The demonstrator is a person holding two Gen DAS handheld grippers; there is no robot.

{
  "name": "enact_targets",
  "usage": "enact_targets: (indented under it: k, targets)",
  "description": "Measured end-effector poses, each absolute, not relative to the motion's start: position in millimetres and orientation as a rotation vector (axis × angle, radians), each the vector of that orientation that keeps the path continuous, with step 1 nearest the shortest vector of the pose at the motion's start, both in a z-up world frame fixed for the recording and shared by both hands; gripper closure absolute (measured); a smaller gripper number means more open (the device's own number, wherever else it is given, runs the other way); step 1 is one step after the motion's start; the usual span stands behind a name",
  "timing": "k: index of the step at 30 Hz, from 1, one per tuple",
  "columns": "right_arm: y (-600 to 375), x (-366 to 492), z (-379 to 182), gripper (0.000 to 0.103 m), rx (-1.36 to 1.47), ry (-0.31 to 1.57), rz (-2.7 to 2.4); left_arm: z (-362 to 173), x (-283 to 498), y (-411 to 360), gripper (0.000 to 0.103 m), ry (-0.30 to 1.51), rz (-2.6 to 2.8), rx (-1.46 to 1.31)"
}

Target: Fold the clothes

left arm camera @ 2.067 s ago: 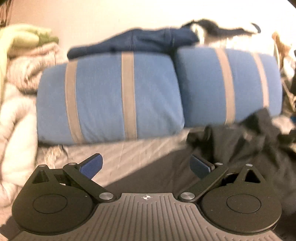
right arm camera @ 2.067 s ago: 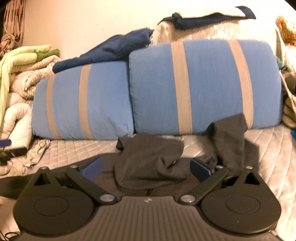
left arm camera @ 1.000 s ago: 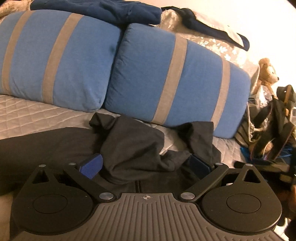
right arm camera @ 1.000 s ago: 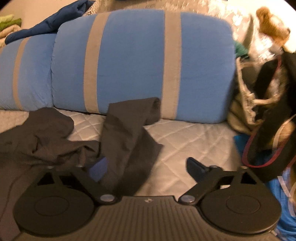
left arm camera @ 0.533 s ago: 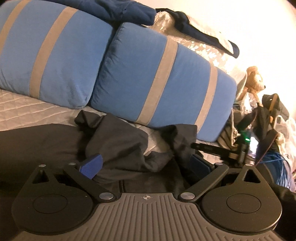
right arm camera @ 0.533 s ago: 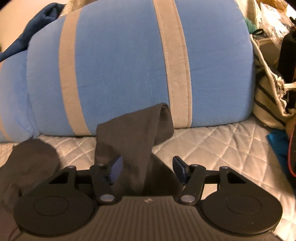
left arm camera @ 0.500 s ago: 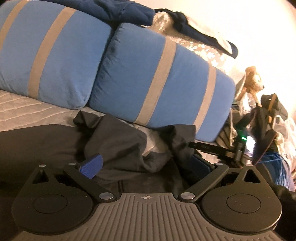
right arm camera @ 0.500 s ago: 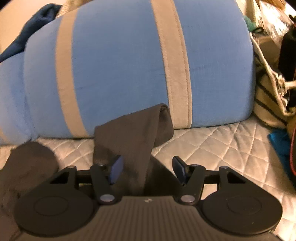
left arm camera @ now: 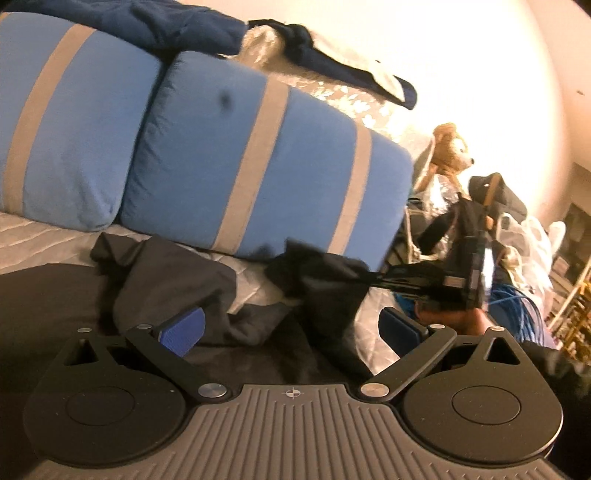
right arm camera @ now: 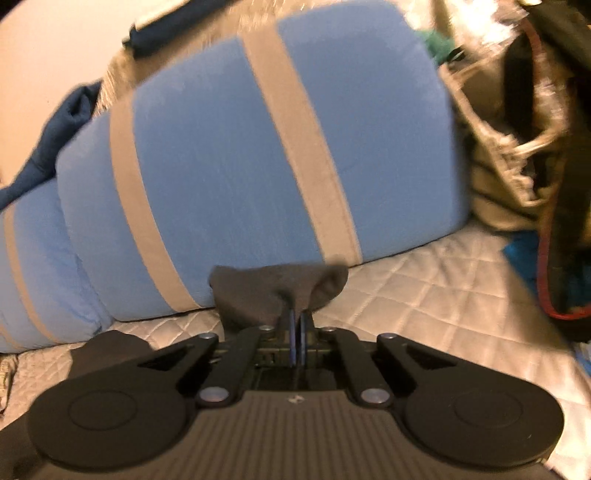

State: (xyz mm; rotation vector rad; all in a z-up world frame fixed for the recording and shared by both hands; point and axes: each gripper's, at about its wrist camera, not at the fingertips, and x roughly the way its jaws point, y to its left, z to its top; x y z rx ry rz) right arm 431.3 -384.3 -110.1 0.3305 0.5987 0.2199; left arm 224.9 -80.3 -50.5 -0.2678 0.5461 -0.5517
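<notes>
While the right tongs (right arm camera: pixel 295 332) are clenched on a bunched end of the dark grey garment (right arm camera: pixel 273 295), their blue pads pressed together with the cloth pinched between them, the left tongs (left arm camera: pixel 291 328) stand released, their two blue pads (left arm camera: pixel 181 332) wide apart and gripping nothing. Most of the garment lies crumpled on the quilted bed (left arm camera: pixel 40 236) just ahead of the left tongs, a rumpled heap (left arm camera: pixel 173 280) at the foot of the pillows and a darker flat spread (left arm camera: pixel 44 306) to the left. In the left wrist view the right tongs (left arm camera: pixel 373 277) reach in from the right, blurred, with the gripped end of the garment lifted off the quilt beside the right blue pillow (left arm camera: pixel 266 162). Both blue pillows carry tan stripes; the left pillow (left arm camera: pixel 70 122) stands touching the right one. Navy clothing (left arm camera: pixel 159 22) is draped over their tops. A brown teddy bear (left arm camera: pixel 450 155) sits beyond the pillows, above a pile of bags and blue cable (left arm camera: pixel 517 302). No brand, label or writing can be read anywhere; only a small crosshair mark (left arm camera: pixel 293 393) shows on the left tool's ribbed body.
</notes>
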Motion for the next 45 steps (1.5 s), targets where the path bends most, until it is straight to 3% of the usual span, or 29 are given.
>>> enact_targets:
  k: [6,18,35,39,41,42,45]
  targets:
    - [-426.1,371.1,-104.9,0.101,0.331,0.614,0.181,-47.5,214.4,-87.5,0.001,0.508,-0.637,-0.244]
    - [-476.3,250.5,-150.0,0.102,0.678,0.659,0.156,-48.8,203.1,-105.8,0.000,0.468,-0.658,-0.122]
    - [-481.5,211.1,-115.8,0.098,0.752,0.554,0.218,-48.0,184.9,-119.2,0.001,0.335,-0.560,0.093]
    - [-482.9,212.9,-118.2,0.081,0.754,0.573,0.229,-48.3,185.6,-116.9,0.001,0.323,-0.509,0.117]
    - [-486.2,213.0,-120.3,0.067,0.754,0.579,0.226,-47.4,186.4,-114.4,0.001,0.319,-0.495,0.115]
    - [-488.0,213.2,-121.6,0.055,0.750,0.582,0.224,-46.5,187.4,-112.9,0.000,0.317,-0.490,0.108]
    - [-495.4,216.6,-127.7,0.048,0.721,0.603,0.214,-44.3,189.2,-108.8,0.000,0.308,-0.459,0.102]
